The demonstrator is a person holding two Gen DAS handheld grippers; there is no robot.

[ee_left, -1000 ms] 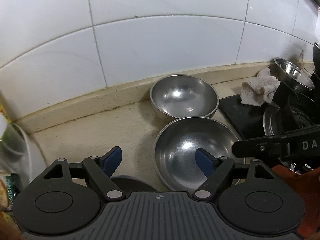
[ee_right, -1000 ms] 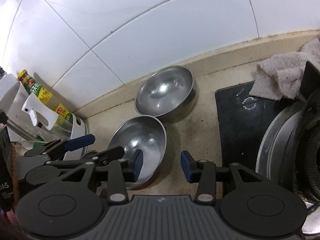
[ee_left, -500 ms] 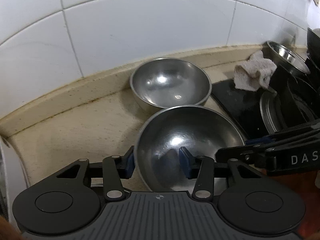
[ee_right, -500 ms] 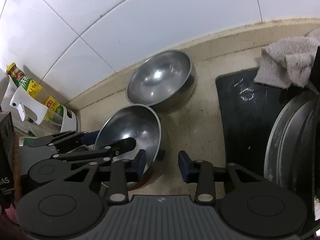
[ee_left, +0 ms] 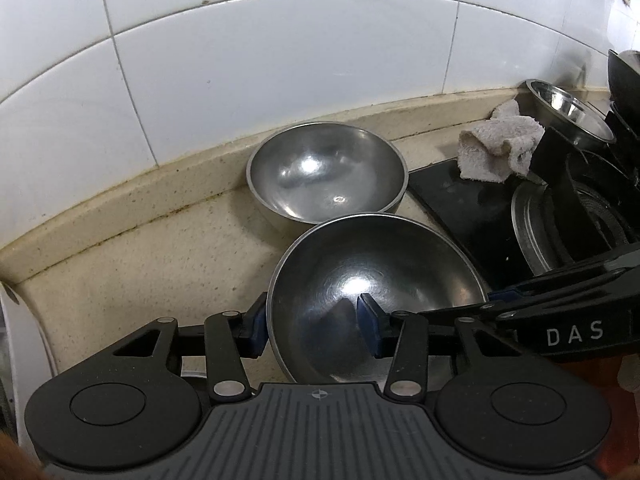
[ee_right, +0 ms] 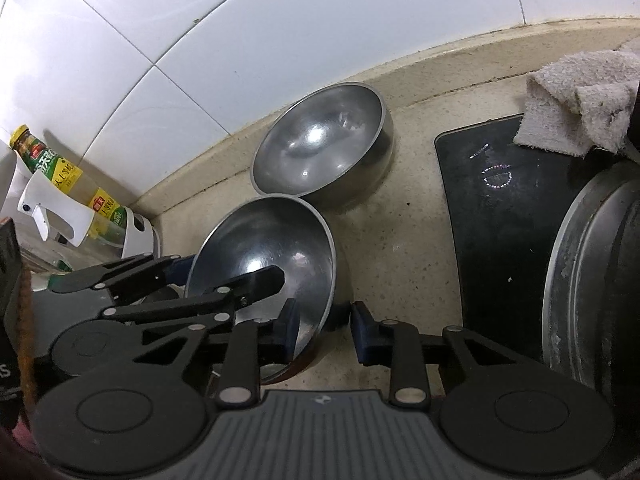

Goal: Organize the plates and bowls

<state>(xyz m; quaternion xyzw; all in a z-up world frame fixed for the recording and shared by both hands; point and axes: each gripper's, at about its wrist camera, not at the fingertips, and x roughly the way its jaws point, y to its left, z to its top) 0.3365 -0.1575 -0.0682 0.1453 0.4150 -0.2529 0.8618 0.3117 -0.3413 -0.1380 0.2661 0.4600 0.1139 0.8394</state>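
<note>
Far left of the right wrist view you've got a sauce bottle (ee_right: 60,170) w/ yellow-green label, print too small to read, and a white spray trigger (ee_right: 48,210) in front of it.

Next, your left gripper (ee_left: 310,326): jaws straddle the near steel bowl (ee_left: 372,300) at its left rim, one pad outside, one inside. There's a visible gap on the inside pad, so it's apart, not clamped yet.

Near bowl sits on the tabletop (ee_left: 140,272), rim touching the far steel bowl (ee_left: 326,176), which sits against the tiled wall.

Your right gripper (ee_right: 326,338) straddles the same bowl's right rim, jaws also apart, no pinch.

Handling, as I judge it: thin stainless, light, rigid, not fragile, but polished and slippery. Rim is the only real hold; pinch deep over the lip, square on, or it'll likely pivot/slip.

Right of that: black cooktop (ee_right: 496,216), grey rag (ee_right: 580,108) at its back corner.

Legible writing: "DAS" on the right gripper's body, seen from the left wrist view.
</note>
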